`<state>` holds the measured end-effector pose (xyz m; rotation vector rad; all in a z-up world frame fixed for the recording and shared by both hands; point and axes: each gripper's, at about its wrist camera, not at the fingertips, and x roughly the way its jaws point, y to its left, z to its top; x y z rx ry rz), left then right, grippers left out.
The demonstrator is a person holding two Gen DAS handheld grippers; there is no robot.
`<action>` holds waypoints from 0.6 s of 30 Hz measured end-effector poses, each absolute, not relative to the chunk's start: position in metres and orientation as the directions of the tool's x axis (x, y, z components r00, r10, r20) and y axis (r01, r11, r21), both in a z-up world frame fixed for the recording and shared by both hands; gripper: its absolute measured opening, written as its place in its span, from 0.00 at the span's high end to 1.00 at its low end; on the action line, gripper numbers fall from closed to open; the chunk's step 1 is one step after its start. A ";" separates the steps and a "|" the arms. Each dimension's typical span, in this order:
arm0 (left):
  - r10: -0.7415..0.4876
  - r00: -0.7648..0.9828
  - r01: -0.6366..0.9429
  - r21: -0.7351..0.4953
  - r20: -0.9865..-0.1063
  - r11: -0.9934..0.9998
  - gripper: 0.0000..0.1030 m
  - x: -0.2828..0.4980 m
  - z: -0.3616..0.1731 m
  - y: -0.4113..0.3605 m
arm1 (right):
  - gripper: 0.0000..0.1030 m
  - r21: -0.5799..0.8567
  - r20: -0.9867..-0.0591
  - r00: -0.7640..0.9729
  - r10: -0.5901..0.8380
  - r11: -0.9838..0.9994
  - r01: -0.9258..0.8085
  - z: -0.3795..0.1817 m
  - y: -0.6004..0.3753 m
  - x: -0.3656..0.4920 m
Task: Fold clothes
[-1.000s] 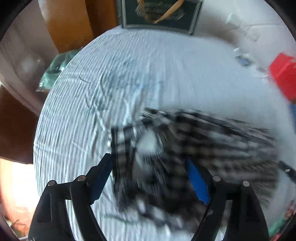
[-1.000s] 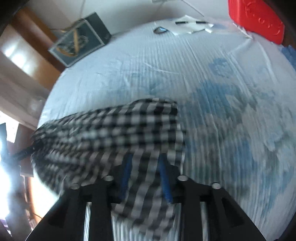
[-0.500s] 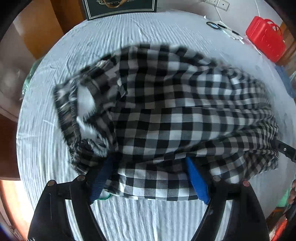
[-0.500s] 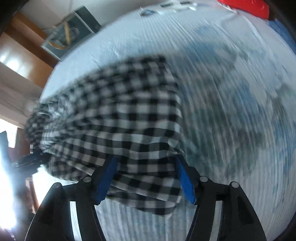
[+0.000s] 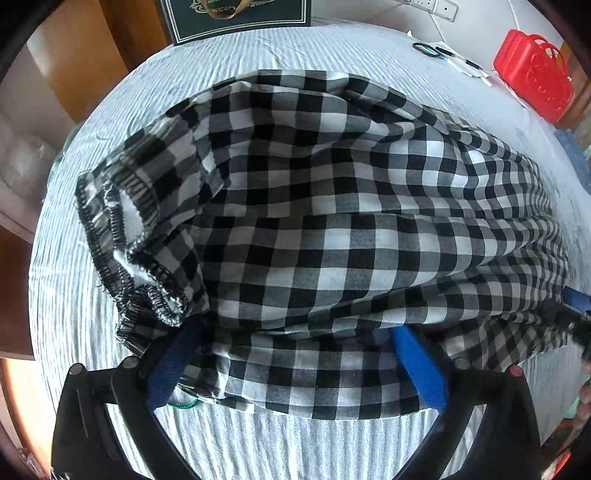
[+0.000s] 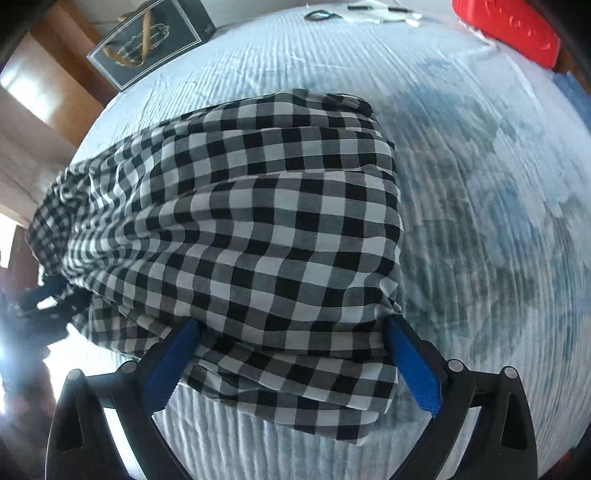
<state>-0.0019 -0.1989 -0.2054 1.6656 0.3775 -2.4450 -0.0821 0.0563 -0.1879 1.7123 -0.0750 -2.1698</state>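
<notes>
A black-and-white checked garment (image 5: 325,221) lies spread on the pale striped bed sheet (image 5: 258,443), its frayed seam end turned up at the left. My left gripper (image 5: 295,354) is open, its blue pads (image 5: 421,365) wide apart at the garment's near edge, with cloth lying between them. The garment also fills the right wrist view (image 6: 251,236). My right gripper (image 6: 291,350) is open, its blue pads (image 6: 413,369) apart at the near hem. The left gripper shows dimly at the far left of the right wrist view (image 6: 44,295).
A red plastic case (image 5: 535,74) sits at the bed's far right corner, with scissors and papers (image 5: 447,55) beside it. A dark framed box (image 5: 236,14) stands at the far edge. Wooden furniture (image 5: 85,66) is on the left. Blue print marks the sheet (image 6: 498,184).
The garment was swung down from the air and now lies spread on the sheet. My right gripper opened from its grip on the cloth. Both views have steadied.
</notes>
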 end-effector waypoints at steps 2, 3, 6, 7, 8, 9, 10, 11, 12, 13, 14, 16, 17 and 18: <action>0.014 -0.367 0.267 -0.120 -0.930 -0.956 0.00 0.002 -0.204 -0.203 | 0.23 0.290 -0.922 -0.199 -0.331 -0.934 0.209 -0.182 0.070 -0.083; 0.011 -0.362 0.271 -0.116 -0.932 -0.956 0.02 0.007 -0.202 -0.204 | 0.39 0.303 -0.917 -0.213 -0.338 -0.935 0.183 -0.178 0.078 -0.081; -0.034 -0.404 0.271 -0.085 -0.914 -0.959 0.07 0.022 -0.178 -0.208 | 0.51 0.367 -0.886 -0.258 -0.386 -0.923 0.120 -0.165 0.103 -0.068; -0.051 -0.422 0.270 -0.072 -0.905 -0.960 0.07 0.027 -0.170 -0.210 | 0.51 0.386 -0.874 -0.277 -0.399 -0.917 0.103 -0.161 0.111 -0.062; -0.056 -0.432 0.271 -0.070 -0.900 -0.960 0.07 0.031 -0.164 -0.213 | 0.51 0.404 -0.862 -0.296 -0.411 -0.910 0.086 -0.156 0.120 -0.056; -0.052 -0.436 0.274 -0.077 -0.898 -0.959 0.07 0.034 -0.160 -0.217 | 0.47 0.427 -0.851 -0.308 -0.425 -0.902 0.063 -0.154 0.127 -0.052; -0.047 -0.440 0.279 -0.087 -0.897 -0.956 0.07 0.036 -0.156 -0.223 | 0.37 0.450 -0.840 -0.320 -0.438 -0.892 0.038 -0.151 0.135 -0.048; -0.038 -0.442 0.282 -0.099 -0.896 -0.954 0.07 0.038 -0.154 -0.227 | 0.33 0.457 -0.838 -0.325 -0.438 -0.889 0.017 -0.152 0.140 -0.047; -0.026 -0.444 0.284 -0.113 -0.895 -0.952 0.07 0.040 -0.152 -0.231 | 0.28 0.464 -0.837 -0.330 -0.437 -0.886 -0.004 -0.154 0.144 -0.045; -0.015 -0.448 0.286 -0.127 -0.894 -0.950 0.07 0.041 -0.152 -0.236 | 0.27 0.470 -0.836 -0.334 -0.436 -0.882 -0.024 -0.156 0.149 -0.044; -0.005 -0.452 0.286 -0.140 -0.892 -0.948 0.07 0.042 -0.151 -0.240 | 0.27 0.466 -0.840 -0.330 -0.431 -0.884 -0.033 -0.158 0.149 -0.043; 0.011 -0.449 0.286 -0.155 -0.893 -0.946 0.07 0.042 -0.153 -0.246 | 0.27 0.455 -0.850 -0.321 -0.419 -0.889 -0.046 -0.165 0.144 -0.042; 0.016 -0.447 0.283 -0.159 -0.894 -0.946 0.07 0.039 -0.153 -0.251 | 0.27 0.449 -0.855 -0.316 -0.412 -0.892 -0.049 -0.169 0.139 -0.042; 0.019 -0.447 0.282 -0.161 -0.894 -0.946 0.07 0.038 -0.153 -0.256 | 0.27 0.433 -0.863 -0.313 -0.397 -0.900 -0.053 -0.171 0.134 -0.042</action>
